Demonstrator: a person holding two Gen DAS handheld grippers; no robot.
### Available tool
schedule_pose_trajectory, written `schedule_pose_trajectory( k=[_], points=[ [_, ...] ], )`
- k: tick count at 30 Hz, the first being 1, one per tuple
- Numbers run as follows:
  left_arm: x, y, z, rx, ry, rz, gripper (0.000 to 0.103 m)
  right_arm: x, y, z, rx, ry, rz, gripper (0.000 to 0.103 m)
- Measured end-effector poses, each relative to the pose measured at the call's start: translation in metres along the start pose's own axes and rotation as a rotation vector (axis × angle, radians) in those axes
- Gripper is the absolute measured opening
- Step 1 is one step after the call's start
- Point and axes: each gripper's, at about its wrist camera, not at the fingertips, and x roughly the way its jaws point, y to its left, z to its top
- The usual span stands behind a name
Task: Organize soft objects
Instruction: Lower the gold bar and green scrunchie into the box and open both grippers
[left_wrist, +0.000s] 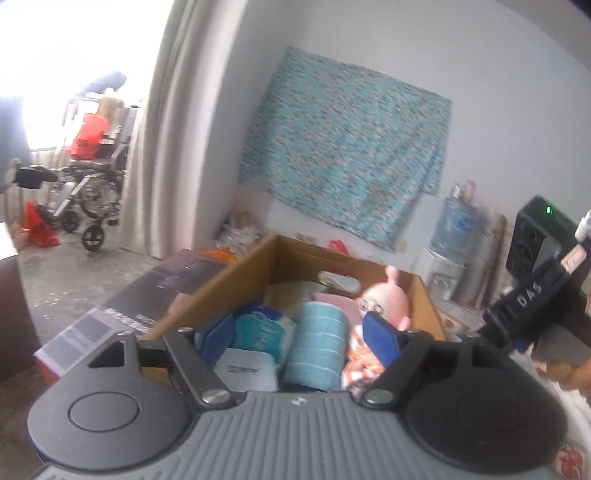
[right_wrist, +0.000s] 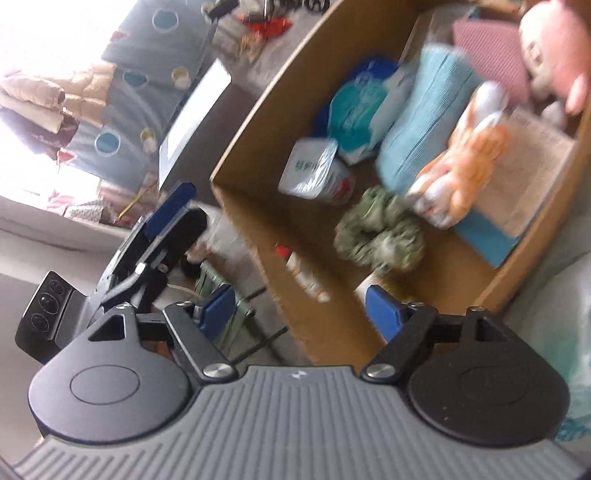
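**A:** so where's everything sitting? the left gripper (left_wrist: 299, 338) has its jaws spread wide with nothing pinched between them; straight ahead of it is the cardboard box (left_wrist: 236, 273), and the soft stuff is all down inside; the blue towel roll (left_wrist: 319, 345) lies right in the gap between the blue fingers (left_wrist: 382, 338), a bit beyond them, not touching as far as I can see.

**B:** same deal on the right side; the right gripper (right_wrist: 303, 314) is let go, jaws apart, nothing in them; it looks down into the box (right_wrist: 258, 107) from the near edge.

**A:** what's closest to it?

**B:** the green crumpled cloth (right_wrist: 378, 236) on the box floor, just past its right finger; beyond that the orange and white plush toy (right_wrist: 458, 173) leans against the blue towel roll (right_wrist: 421, 122); it's blurry, so I can't tell if the toy is resting or mid-air; the white packet (right_wrist: 314, 171) and the teal wipes pack (right_wrist: 356, 110) sit over by the left wall of the box.

**A:** from my side the pink doll (left_wrist: 386, 299) stands upright near the far right wall, behind the orange toy (left_wrist: 360, 363); the white packet (left_wrist: 245, 371) is nearest me, left of the towel; and your gripper (left_wrist: 532, 295) shows off to the right, above the box rim, held in a hand (left_wrist: 570, 373).

**B:** yours (right_wrist: 155, 243) shows on my left, outside the box.
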Motion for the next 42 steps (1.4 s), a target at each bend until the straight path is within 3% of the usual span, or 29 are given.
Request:
schedule_pose_trajectory(
  k=[2, 10, 19, 31, 42],
  points=[
    [-0.007, 0.008, 0.002, -0.022, -0.019, 0.031, 0.084, 0.007, 0.008, 0.005, -0.014, 0.048, -0.006, 0.09],
    [-0.02, 0.043, 0.002, -0.114, -0.042, 0.117, 0.087, 0.036, 0.022, 0.021, 0.0, 0.233, -0.062, 0.093],
    [-0.023, 0.066, -0.001, -0.164, -0.042, 0.149, 0.087, 0.065, 0.017, 0.029, 0.061, 0.324, -0.139, 0.101],
    [-0.027, 0.071, -0.008, -0.181, -0.028, 0.15, 0.087, 0.067, 0.006, 0.039, 0.085, 0.258, -0.226, 0.102],
    [-0.032, 0.063, -0.01, -0.173, -0.024, 0.143, 0.087, 0.066, 0.021, 0.037, -0.039, 0.217, -0.269, 0.102]
  ],
)
